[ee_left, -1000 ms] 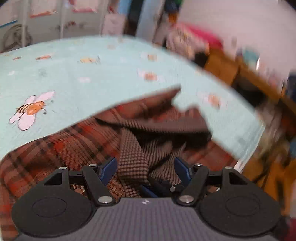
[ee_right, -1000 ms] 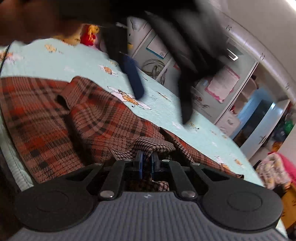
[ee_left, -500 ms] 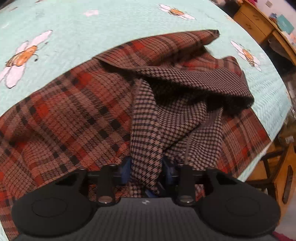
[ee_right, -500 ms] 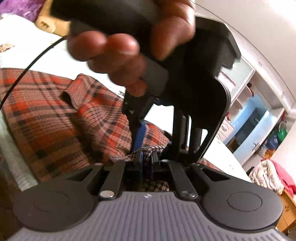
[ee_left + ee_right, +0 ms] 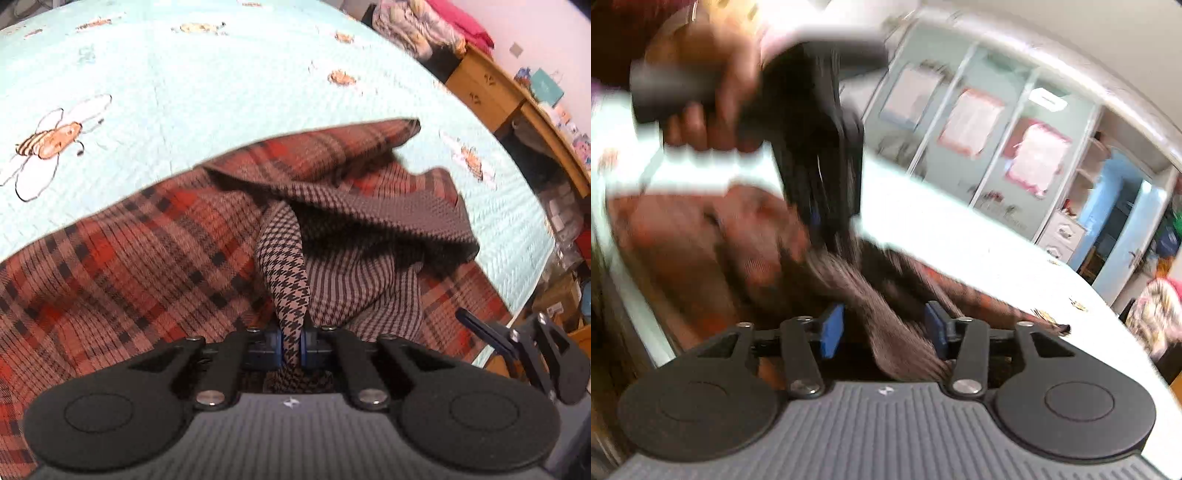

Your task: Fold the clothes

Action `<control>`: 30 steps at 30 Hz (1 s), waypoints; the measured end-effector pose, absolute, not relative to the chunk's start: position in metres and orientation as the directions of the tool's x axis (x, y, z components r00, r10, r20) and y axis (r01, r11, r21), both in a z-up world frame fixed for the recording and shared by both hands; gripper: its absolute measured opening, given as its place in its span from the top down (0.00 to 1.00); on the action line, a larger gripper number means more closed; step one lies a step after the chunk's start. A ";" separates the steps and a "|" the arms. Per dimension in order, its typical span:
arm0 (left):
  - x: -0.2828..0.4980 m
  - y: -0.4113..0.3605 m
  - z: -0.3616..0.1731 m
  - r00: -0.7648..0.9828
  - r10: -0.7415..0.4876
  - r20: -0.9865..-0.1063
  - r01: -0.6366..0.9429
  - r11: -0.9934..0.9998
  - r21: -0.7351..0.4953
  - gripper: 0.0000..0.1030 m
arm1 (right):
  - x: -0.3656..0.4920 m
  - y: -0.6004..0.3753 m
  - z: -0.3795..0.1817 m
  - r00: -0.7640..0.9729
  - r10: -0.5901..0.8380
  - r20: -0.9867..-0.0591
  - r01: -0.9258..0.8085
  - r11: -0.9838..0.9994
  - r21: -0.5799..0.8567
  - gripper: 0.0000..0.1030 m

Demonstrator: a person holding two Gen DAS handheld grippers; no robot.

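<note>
Left wrist view first: the left tongs have just been closing and now sit clamped on a narrow strip of brown-and-black houndstooth cloth, the blue pads pressing it from both sides. That strip belongs to the red-and-brown plaid garment with houndstooth lining, which lies rumpled on the pale turquoise quilted bedspread printed with bees, its far edge folded over so the lining shows. At the lower right edge a dark finger of the right tongs pokes in, beside the garment near the bed's edge. A wooden desk stands past the bed. Over to the right wrist view, heavily blurred: the right tongs have just been opening and stand apart, a band of the brownish cloth running loose between the blue pads without being pressed. Ahead, a hand grips the black left tongs, tips down in the garment on the bedspread. Pale green cupboard doors line the far wall.
</note>
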State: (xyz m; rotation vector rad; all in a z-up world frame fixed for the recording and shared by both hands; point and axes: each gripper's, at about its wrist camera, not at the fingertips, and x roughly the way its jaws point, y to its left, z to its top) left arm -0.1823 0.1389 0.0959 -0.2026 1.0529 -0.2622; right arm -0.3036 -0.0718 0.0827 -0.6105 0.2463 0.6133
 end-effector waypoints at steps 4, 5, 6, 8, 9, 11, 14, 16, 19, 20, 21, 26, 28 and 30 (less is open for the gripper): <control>-0.185 0.141 0.097 0.492 -0.295 -0.819 0.097 0.953 -0.286 0.93 | -0.283 -0.082 0.088 0.748 0.477 -0.462 -0.663 0.574 -0.481 0.52; -0.186 0.138 0.095 0.492 -0.291 -0.821 0.099 0.955 -0.279 0.93 | -0.278 -0.084 0.090 0.733 0.483 -0.479 -0.679 0.562 -0.472 0.52; -0.186 0.136 0.094 0.491 -0.286 -0.823 0.101 0.957 -0.272 0.93 | -0.273 -0.086 0.092 0.717 0.489 -0.497 -0.695 0.550 -0.462 0.52; -0.186 0.133 0.092 0.492 -0.284 -0.823 0.106 0.958 -0.266 0.93 | -0.266 -0.090 0.096 0.684 0.506 -0.525 -0.728 0.524 -0.442 0.52; -0.186 0.131 0.092 0.493 -0.284 -0.822 0.110 0.958 -0.265 0.93 | -0.265 -0.091 0.097 0.666 0.520 -0.535 -0.744 0.509 -0.432 0.52; -0.186 0.129 0.091 0.495 -0.284 -0.821 0.116 0.958 -0.262 0.93 | -0.261 -0.087 0.098 0.610 0.562 -0.559 -0.792 0.451 -0.412 0.52; -0.186 0.129 0.093 0.506 -0.279 -0.816 0.117 0.960 -0.255 0.93 | -0.250 -0.074 0.094 0.562 0.563 -0.606 -0.826 0.354 -0.438 0.52; -0.185 0.128 0.093 0.512 -0.276 -0.814 0.114 0.960 -0.254 0.93 | -0.242 -0.066 0.090 0.545 0.543 -0.639 -0.836 0.292 -0.465 0.52; -0.184 0.132 0.093 0.528 -0.280 -0.802 0.097 0.958 -0.270 0.93 | -0.226 -0.059 0.090 0.496 0.521 -0.695 -0.867 0.253 -0.429 0.64; -0.183 0.134 0.094 0.537 -0.280 -0.796 0.087 0.957 -0.278 0.93 | -0.224 -0.057 0.089 0.477 0.511 -0.715 -0.879 0.250 -0.407 0.99; -0.182 0.139 0.094 0.551 -0.280 -0.786 0.067 0.954 -0.293 0.93 | -0.228 -0.056 0.087 0.488 0.502 -0.714 -0.872 0.240 -0.427 1.00; -0.178 0.168 0.092 0.600 -0.315 -0.736 -0.035 0.908 -0.417 0.92 | -0.275 -0.070 0.075 0.600 0.458 -0.656 -0.792 0.226 -0.567 1.00; -0.176 0.170 0.089 0.596 -0.340 -0.727 -0.044 0.891 -0.453 0.93 | -0.291 -0.075 0.072 0.635 0.459 -0.622 -0.766 0.268 -0.584 1.00; -0.177 0.163 0.089 0.586 -0.350 -0.731 -0.027 0.893 -0.449 0.93 | -0.302 -0.078 0.069 0.652 0.454 -0.607 -0.754 0.310 -0.579 0.99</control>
